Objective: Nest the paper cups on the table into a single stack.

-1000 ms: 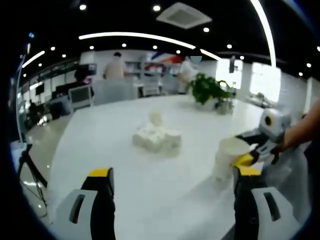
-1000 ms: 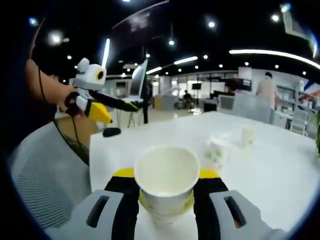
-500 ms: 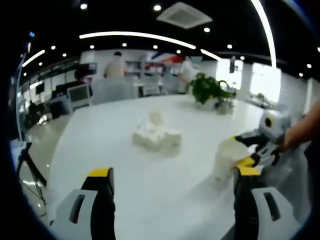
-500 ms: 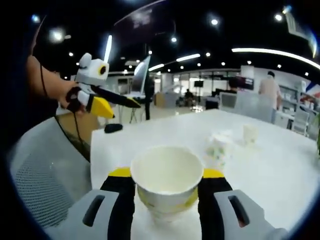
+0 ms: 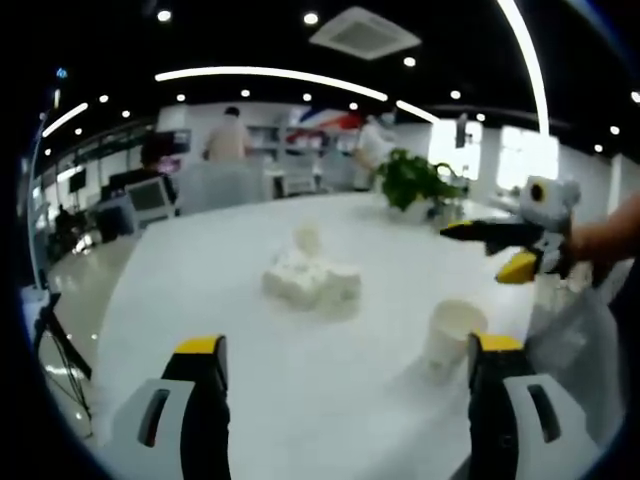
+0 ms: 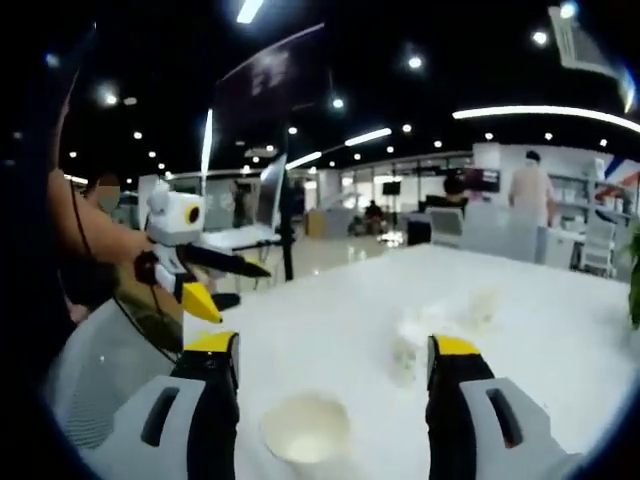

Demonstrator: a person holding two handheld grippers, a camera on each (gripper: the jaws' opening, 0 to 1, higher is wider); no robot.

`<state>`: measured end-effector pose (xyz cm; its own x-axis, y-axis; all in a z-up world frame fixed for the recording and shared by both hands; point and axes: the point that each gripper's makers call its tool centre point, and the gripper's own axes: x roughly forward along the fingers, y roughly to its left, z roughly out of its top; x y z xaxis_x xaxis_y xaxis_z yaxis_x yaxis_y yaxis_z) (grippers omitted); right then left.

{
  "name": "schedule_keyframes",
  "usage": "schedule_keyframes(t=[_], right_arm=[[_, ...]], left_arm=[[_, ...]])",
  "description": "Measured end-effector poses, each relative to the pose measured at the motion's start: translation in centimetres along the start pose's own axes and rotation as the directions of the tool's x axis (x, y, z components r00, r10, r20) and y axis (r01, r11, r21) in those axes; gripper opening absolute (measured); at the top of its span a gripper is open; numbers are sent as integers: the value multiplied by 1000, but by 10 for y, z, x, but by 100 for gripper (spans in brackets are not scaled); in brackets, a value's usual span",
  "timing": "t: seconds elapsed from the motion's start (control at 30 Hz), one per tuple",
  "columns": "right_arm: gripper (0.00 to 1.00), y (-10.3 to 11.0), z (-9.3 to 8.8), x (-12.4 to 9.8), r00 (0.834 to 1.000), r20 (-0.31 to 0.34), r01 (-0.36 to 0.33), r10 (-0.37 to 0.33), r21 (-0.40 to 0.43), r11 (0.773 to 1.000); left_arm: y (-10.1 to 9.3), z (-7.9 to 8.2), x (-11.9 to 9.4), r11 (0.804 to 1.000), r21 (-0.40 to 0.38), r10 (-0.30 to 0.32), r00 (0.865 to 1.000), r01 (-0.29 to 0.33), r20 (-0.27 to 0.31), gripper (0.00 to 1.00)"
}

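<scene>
One paper cup [image 6: 305,428] stands on the table [image 6: 560,340] below the right gripper [image 6: 335,352], whose jaws gape wide. The left gripper [image 5: 345,350] is wide too, empty. A blurred cluster of cups [image 5: 305,278] lies ahead; I cannot count them.

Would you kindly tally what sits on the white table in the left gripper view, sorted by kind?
Paper cup standing alone near the table edge: 1
Cluster of paper cups, too blurred to count singly: 1
Potted plant: 1
Total: 3 items, counting the cluster as one.
</scene>
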<state>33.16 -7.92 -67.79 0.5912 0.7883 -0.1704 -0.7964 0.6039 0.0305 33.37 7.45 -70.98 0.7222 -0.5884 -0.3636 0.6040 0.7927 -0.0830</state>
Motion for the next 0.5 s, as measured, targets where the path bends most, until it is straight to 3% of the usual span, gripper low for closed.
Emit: schedule_keyframes(t=[0.23,0.5], right_arm=[[82,-30,2,-25,998,-12,62,-62,-9,998],[88,-68,-14,-55,988,-62,142,-142,-1,990]], left_arm=[[-1,3,3,1000,9,-5,1000,5,4,99],[4,2,5,1000,15,-3,1000,3,-2,99]])
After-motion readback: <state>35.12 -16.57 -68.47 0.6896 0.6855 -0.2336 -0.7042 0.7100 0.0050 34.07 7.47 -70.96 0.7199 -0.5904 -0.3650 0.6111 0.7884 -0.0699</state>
